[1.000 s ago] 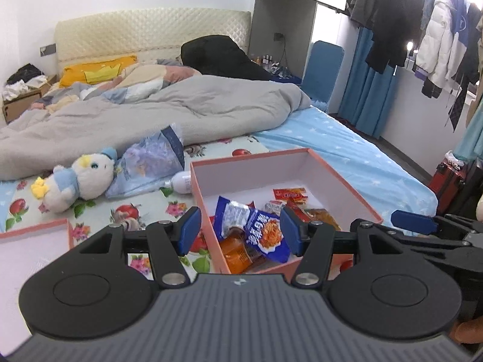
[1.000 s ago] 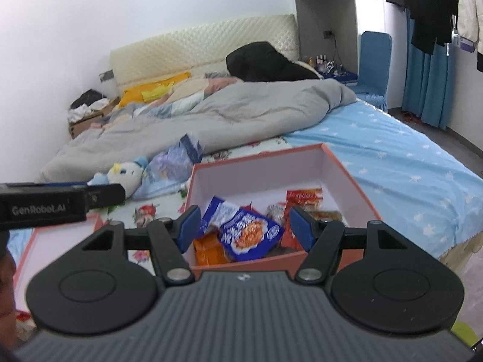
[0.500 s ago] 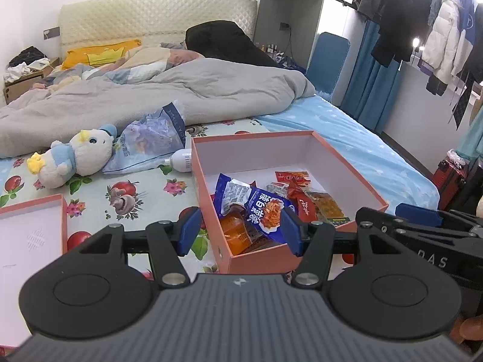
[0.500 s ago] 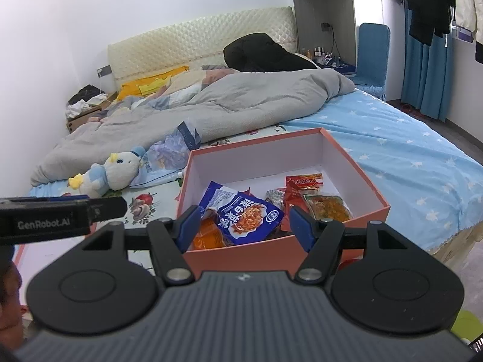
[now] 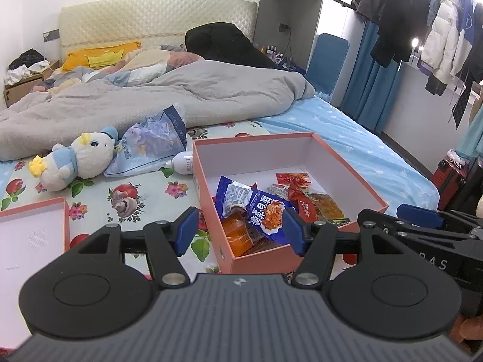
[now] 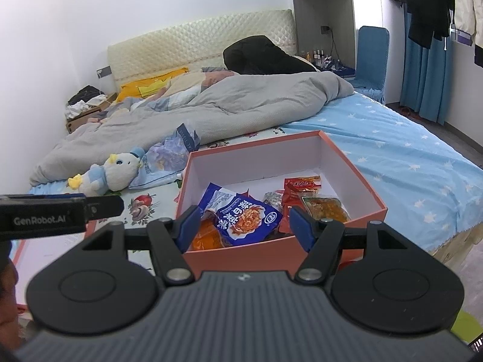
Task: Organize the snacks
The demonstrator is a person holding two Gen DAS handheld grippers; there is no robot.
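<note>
An orange-pink box (image 5: 253, 140) (image 6: 256, 143) stands open on the bed. Inside lie a blue snack packet (image 5: 259, 211) (image 6: 241, 214), an orange packet (image 5: 241, 232) (image 6: 208, 235), a red packet (image 5: 292, 178) (image 6: 302, 184) and a clear packet of yellowish snacks (image 5: 326, 208) (image 6: 324, 206). My left gripper (image 5: 240, 230) hovers over the box's near left corner; its jaws are opening and hold nothing. My right gripper (image 6: 245, 228) hangs open and empty over the near wall. Each gripper shows at the edge of the other's view.
The box's lid (image 5: 30, 229) lies upturned at the left. Behind the box are a plush duck (image 5: 78, 158), a bluish plastic bag (image 5: 151, 147) and a white bottle (image 5: 182, 163). A grey duvet (image 5: 181, 99) covers the far half of the bed. The bed edge drops away at the right.
Both views now look a little more down into the box, so more of the packets shows. The left jaws stand slightly wider. Nothing was picked up or put down.
</note>
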